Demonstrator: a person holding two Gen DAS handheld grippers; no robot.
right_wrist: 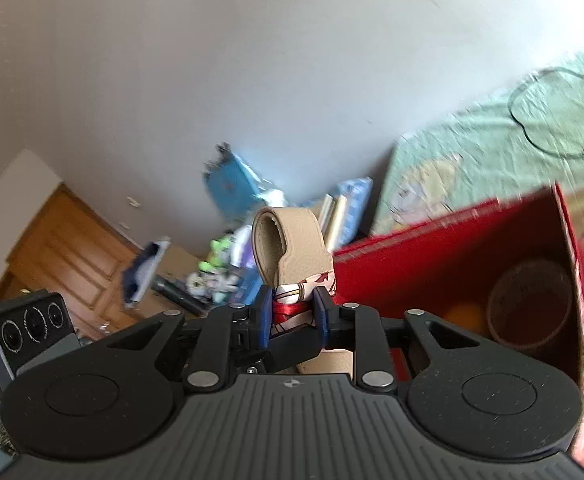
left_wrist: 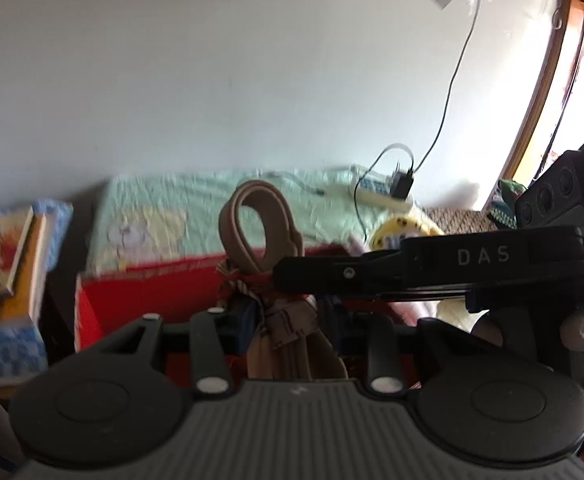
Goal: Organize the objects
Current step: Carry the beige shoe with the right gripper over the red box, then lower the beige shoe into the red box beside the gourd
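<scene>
A beige bag with a looped strap and a red patterned scarf tied at the strap's base hangs over an open red box. My left gripper is shut on the bag's body just below the scarf. From the right, my right gripper reaches in and meets the bag at the scarf. In the right wrist view my right gripper is shut on the scarf-wrapped neck of the bag, its blue pads pressed on both sides. The red box lies right behind.
A brown cup and something orange sit inside the red box. A bed with a green quilt lies behind, with a charger and cable on it. Stacked books are at the left. A cluttered pile and wooden door stand farther off.
</scene>
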